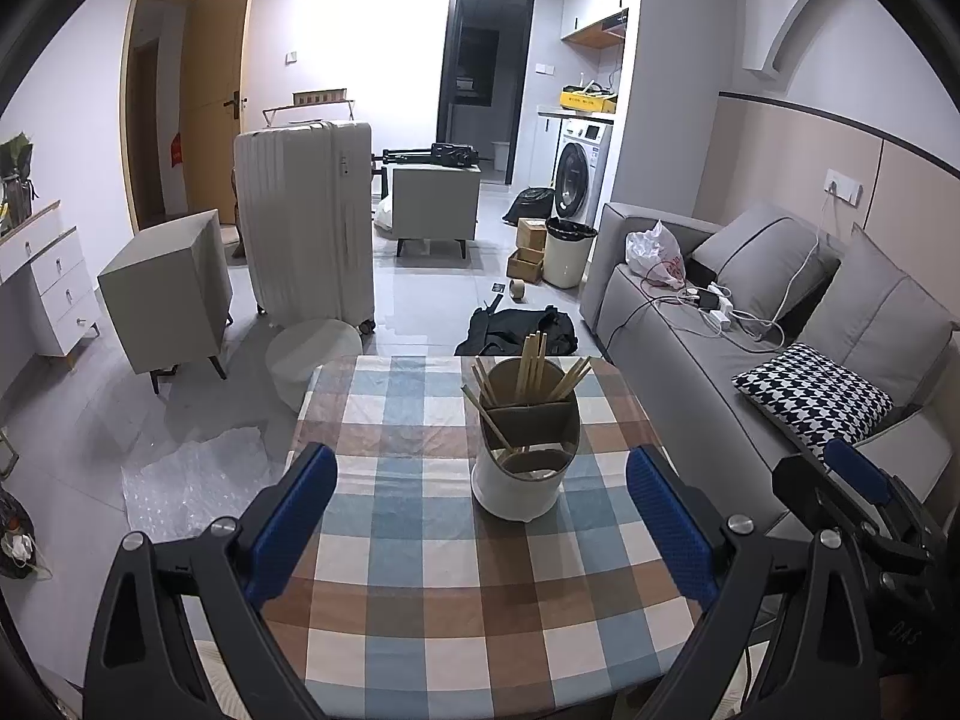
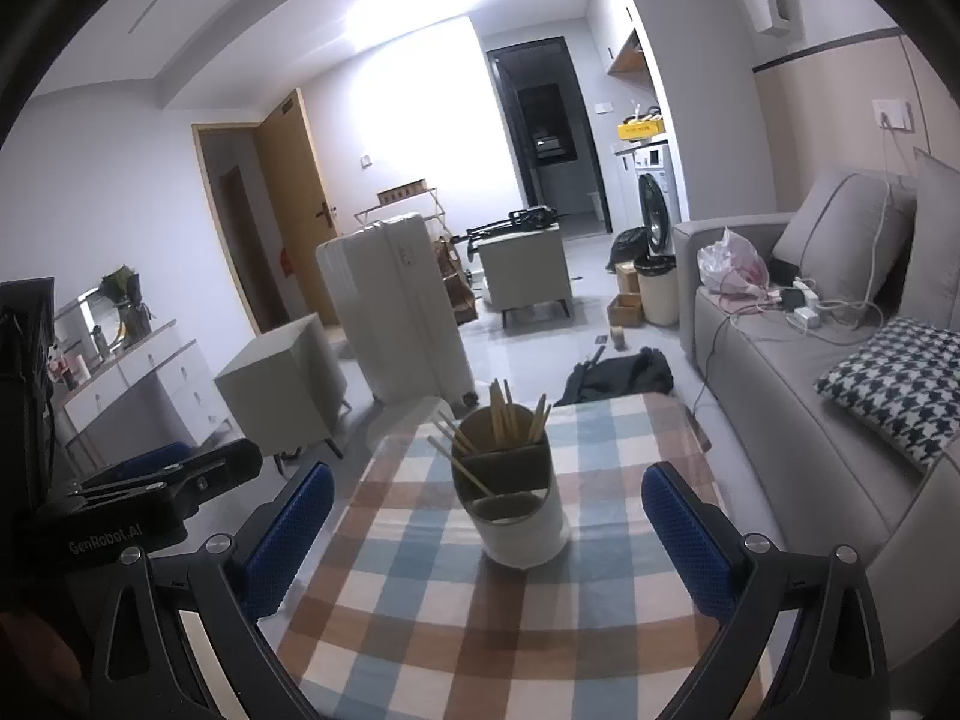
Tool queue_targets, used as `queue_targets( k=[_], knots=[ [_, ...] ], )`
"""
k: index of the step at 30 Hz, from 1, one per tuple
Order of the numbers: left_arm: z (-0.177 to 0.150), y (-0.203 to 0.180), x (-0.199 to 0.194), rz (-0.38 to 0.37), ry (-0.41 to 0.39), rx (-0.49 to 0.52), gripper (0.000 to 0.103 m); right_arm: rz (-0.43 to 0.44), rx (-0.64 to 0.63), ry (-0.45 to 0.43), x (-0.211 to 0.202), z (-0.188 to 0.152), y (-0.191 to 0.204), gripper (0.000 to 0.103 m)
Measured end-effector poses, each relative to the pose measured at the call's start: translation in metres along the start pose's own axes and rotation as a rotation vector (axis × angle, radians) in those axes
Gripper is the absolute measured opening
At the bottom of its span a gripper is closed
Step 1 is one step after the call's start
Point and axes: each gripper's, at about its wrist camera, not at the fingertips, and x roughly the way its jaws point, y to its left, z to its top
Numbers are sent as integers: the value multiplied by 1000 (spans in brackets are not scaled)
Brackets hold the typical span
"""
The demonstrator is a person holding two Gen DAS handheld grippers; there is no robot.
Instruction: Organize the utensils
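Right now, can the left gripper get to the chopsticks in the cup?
Probably yes. The left gripper is open, the holder stands straight ahead, and only bare tablecloth lies between. The chopsticks stick up freely.

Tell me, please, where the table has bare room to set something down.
The checked tablecloth is bare everywhere around the white divided holder of wooden chopsticks; the widest patch is in front of it, between the open grippers.

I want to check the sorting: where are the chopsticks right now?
In both wrist views the chopsticks stand in the white utensil holder mid-table on the checked cloth, ahead of both open grippers.
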Motion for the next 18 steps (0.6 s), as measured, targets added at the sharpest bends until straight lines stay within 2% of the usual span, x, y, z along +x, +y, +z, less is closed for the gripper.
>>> queue_targets(
  k=[18],
  knots=[
    [0,0,-1,2,-2,-7,95,-11,8,0,1,-1,-2,103]
  ],
)
